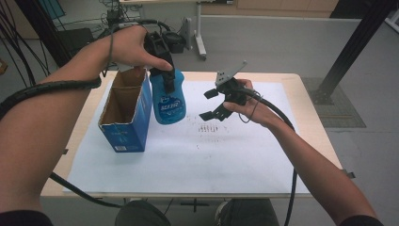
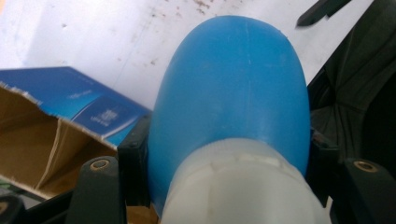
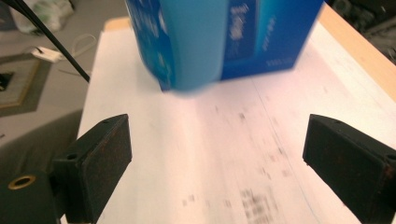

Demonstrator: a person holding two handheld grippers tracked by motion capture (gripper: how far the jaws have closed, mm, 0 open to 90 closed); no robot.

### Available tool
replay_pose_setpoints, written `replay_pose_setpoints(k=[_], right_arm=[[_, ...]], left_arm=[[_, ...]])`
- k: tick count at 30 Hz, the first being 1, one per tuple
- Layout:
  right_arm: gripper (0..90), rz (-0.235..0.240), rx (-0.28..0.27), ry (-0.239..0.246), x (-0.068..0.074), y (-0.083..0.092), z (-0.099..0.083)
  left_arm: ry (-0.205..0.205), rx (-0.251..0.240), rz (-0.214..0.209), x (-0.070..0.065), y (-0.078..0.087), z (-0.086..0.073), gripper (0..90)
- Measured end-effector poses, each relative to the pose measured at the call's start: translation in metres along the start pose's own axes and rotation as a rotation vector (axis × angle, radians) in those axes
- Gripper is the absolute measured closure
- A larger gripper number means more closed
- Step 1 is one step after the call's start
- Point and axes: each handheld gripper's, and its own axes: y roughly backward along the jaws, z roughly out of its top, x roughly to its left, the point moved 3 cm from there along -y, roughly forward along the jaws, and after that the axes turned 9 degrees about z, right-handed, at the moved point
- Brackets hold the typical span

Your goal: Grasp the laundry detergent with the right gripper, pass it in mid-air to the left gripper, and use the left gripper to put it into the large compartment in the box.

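Observation:
A blue plastic bottle [image 1: 168,101] with a white collar [image 2: 238,186] hangs upright just off the white paper, close against the right side of an open blue cardboard box [image 1: 124,110]. My left gripper [image 1: 164,75] is shut on the bottle's neck from above, and its jaws flank the bottle [image 2: 233,84] in the left gripper view. To the bottle's right, my right gripper [image 1: 207,104] is held above the paper and points at it. The right gripper [image 3: 233,154] stands open with nothing between its pads [image 3: 107,154]; bottle [image 3: 191,42] and box [image 3: 271,37] lie ahead.
A white paper sheet [image 1: 211,155] with small dark marks covers most of the wooden table [image 1: 310,108]. The box [image 2: 56,130] stands open at the top with torn flaps. Cables trail from both grippers off the near edge. Grey floor and a table leg lie beyond.

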Motion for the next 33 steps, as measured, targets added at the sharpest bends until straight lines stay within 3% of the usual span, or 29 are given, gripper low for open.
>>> replay_pose_setpoints(k=[8,12,16,22,26,33], right_arm=[[8.1,-0.043,0.062,-0.042,0.002,0.030,-0.013],[8.1,-0.054,0.093,-0.051,0.004,0.043,-0.017],[8.1,-0.069,0.131,-0.060,0.004,0.056,-0.021],[8.0,-0.085,0.160,-0.071,0.006,0.070,-0.025],[8.1,-0.083,0.183,-0.079,0.007,0.074,-0.030],[8.1,-0.076,0.205,-0.083,0.008,0.075,-0.037]], left_arm=[[0.122,-0.011,0.031,0.015,0.033,-0.017,36.9],[0.222,-0.011,0.045,0.024,0.051,-0.027,36.9],[0.292,-0.003,0.074,0.032,0.069,-0.039,36.9],[0.449,0.018,0.112,0.044,0.091,-0.055,36.8],[0.554,0.027,0.101,0.051,0.102,-0.064,36.9],[0.721,0.014,0.124,0.064,0.119,-0.074,36.9]])
